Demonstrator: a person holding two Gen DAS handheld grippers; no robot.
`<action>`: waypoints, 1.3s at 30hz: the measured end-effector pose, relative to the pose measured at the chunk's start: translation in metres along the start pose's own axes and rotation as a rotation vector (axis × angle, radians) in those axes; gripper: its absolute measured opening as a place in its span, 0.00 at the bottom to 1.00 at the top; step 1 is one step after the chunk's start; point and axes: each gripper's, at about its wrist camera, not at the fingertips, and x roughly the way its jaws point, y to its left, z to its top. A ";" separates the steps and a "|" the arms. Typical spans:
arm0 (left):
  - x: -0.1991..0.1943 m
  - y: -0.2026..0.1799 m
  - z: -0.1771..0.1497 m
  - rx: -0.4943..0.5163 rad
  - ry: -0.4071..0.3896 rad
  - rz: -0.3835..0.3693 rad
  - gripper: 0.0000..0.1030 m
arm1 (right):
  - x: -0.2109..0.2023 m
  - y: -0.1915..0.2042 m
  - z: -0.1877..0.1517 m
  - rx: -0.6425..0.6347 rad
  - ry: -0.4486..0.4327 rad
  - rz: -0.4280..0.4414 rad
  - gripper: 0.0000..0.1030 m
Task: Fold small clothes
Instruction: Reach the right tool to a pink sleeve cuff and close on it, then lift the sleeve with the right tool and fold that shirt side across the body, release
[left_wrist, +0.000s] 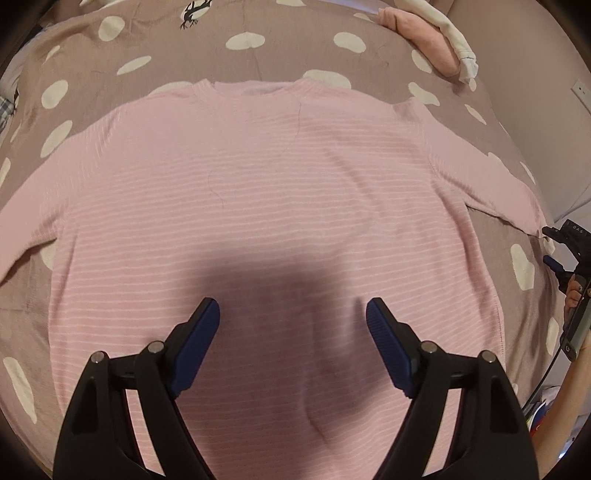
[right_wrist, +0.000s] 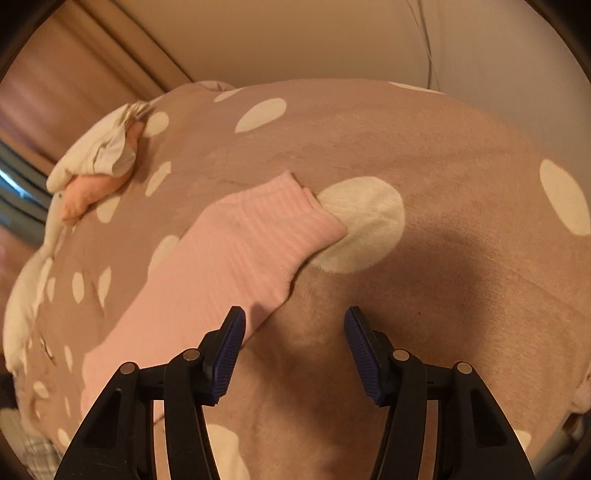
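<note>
A pink long-sleeved top with thin pale stripes (left_wrist: 277, 184) lies flat on the bed, neckline at the far side and both sleeves spread out. My left gripper (left_wrist: 293, 314) hovers over its lower middle, jaws wide apart and open, nothing between the pads; its shadow falls on the cloth. In the right wrist view the top's right sleeve (right_wrist: 251, 236) runs diagonally, cuff toward the upper right. My right gripper (right_wrist: 294, 325) is open just beside the sleeve's lower edge: its left fingertip overlaps the sleeve and the gap sits over bare bedspread. The right gripper (left_wrist: 550, 247) also shows near the sleeve's end.
A brown bedspread with cream spots (left_wrist: 258, 62) covers the bed (right_wrist: 461, 155). A pile of pink and white clothes (left_wrist: 432, 44) lies at the far right corner, seen too as a pile (right_wrist: 96, 162) in the right wrist view. A wall (right_wrist: 332, 37) stands behind the bed.
</note>
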 end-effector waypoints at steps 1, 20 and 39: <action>0.002 0.001 -0.001 -0.005 0.008 -0.002 0.79 | 0.000 -0.001 0.003 0.006 -0.011 0.008 0.57; -0.052 0.038 0.011 -0.097 -0.135 0.037 0.79 | -0.055 0.079 0.029 -0.230 -0.211 0.020 0.07; -0.117 0.098 0.010 -0.207 -0.283 0.088 0.79 | -0.146 0.279 -0.081 -0.725 -0.261 0.335 0.07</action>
